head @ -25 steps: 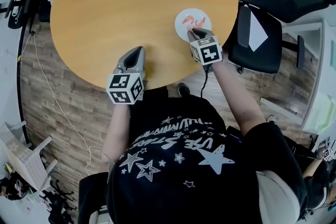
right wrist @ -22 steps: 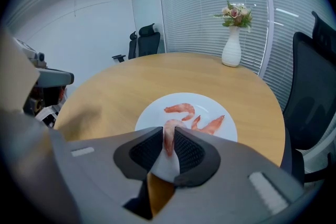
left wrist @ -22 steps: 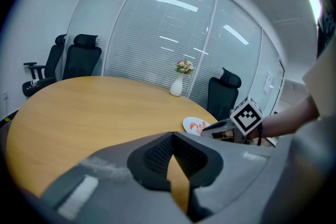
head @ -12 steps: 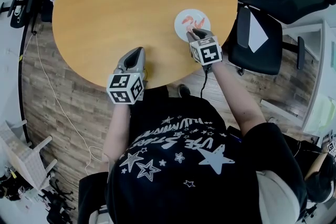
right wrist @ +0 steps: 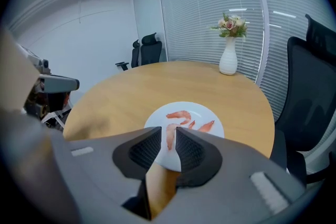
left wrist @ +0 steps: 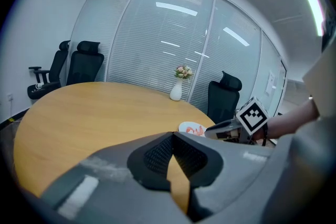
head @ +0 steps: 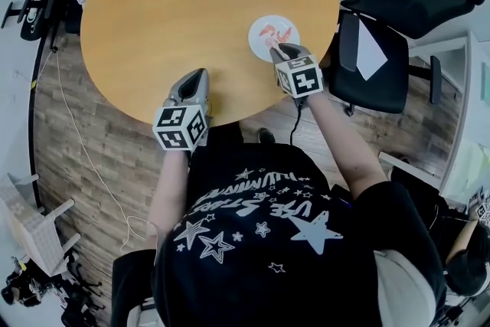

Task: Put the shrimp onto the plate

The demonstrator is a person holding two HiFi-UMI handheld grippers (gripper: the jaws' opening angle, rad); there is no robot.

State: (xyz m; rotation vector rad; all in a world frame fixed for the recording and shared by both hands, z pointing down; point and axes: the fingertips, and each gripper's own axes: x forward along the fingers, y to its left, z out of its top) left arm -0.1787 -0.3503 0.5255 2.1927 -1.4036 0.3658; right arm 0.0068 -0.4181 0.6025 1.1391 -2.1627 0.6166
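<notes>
A white plate [head: 273, 37] lies near the right edge of the round wooden table [head: 184, 4]. Three pink shrimp [head: 276, 32] rest on it. In the right gripper view the plate [right wrist: 202, 113] sits just beyond the jaws, and one shrimp [right wrist: 170, 136] shows through their gap. My right gripper [head: 280, 52] hovers at the plate's near rim, jaws a narrow gap apart and holding nothing [right wrist: 168, 130]. At the table's near edge, well left of the plate, my left gripper [head: 200, 76] is shut and empty [left wrist: 172, 137].
A white vase with flowers [right wrist: 229, 60] stands at the table's far side. A black office chair [head: 379, 50] with a paper on its seat is right of the table. More chairs [left wrist: 84, 63] and glass walls ring the room.
Both grippers keep about the same places. The head view has shifted slightly, so the table and plate sit a little lower and further left in the picture.
</notes>
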